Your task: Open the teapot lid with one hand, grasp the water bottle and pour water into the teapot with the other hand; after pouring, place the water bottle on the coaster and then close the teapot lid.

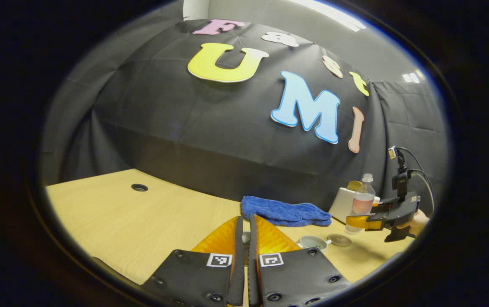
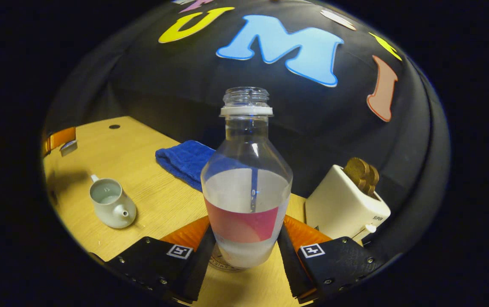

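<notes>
While my right hand-held gripper (image 2: 244, 251) pinches the uncapped bottle (image 2: 246, 187) upright above the coaster (image 2: 221, 265), my left hand-held gripper (image 1: 244, 238) is pressed together over the tabletop (image 1: 142, 221), apparently holding the lid. Lidless, the teapot (image 2: 110, 202) sits left of the blue towel (image 2: 184, 160).

In the right gripper view the teapot (image 2: 111, 206) sits on the table (image 2: 142, 170) left of the water bottle (image 2: 246, 187). The towel (image 2: 184, 162) lies behind them; the toaster (image 2: 347, 204) stands to the bottle's right
</notes>
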`<state>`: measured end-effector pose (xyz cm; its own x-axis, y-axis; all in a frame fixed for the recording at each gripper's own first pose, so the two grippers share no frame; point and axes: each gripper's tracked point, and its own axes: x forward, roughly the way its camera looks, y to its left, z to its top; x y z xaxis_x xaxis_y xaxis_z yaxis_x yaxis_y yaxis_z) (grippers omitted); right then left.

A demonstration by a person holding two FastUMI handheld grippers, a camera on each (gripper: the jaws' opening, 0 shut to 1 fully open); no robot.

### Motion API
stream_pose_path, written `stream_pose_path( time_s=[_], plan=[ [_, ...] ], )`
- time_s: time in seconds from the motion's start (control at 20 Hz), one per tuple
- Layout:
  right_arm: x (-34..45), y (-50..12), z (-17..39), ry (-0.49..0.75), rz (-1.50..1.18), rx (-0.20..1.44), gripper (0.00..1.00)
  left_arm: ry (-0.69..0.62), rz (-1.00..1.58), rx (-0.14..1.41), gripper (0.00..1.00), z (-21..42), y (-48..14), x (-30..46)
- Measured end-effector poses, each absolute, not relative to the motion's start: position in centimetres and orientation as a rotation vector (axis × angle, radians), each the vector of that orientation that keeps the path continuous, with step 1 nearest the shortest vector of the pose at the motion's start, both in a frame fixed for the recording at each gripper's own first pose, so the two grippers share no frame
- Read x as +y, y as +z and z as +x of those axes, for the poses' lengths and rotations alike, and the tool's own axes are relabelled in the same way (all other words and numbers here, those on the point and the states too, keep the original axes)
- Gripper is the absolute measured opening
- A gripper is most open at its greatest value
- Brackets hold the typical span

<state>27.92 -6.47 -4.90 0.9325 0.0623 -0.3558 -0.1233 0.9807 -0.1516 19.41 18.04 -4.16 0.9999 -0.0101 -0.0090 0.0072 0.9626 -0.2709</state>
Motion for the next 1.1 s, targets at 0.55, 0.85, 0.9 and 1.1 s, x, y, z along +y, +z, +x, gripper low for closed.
stream_pose_path(
  time_s=[0.55,0.85,0.9,1.1],
  plan=[
    [-6.3,-6.6,28.8,0.083,0.060,0.330,0.77,-0.019,-0.270,0.018,0.11,19.5,-4.4,17.8],
    [-6.5,-7.5,29.0,0.052,0.044,0.330,0.78,-0.023,-0.269,0.012,0.11,19.4,-4.1,17.7],
    [-6.4,-7.4,29.0,0.050,0.041,0.324,0.78,-0.022,-0.269,0.011,0.11,19.3,-3.9,17.8],
    [-6.5,-6.4,28.9,0.035,0.052,0.301,0.88,-0.026,-0.267,0.013,0.11,19.5,-4.1,17.6]
  ],
)
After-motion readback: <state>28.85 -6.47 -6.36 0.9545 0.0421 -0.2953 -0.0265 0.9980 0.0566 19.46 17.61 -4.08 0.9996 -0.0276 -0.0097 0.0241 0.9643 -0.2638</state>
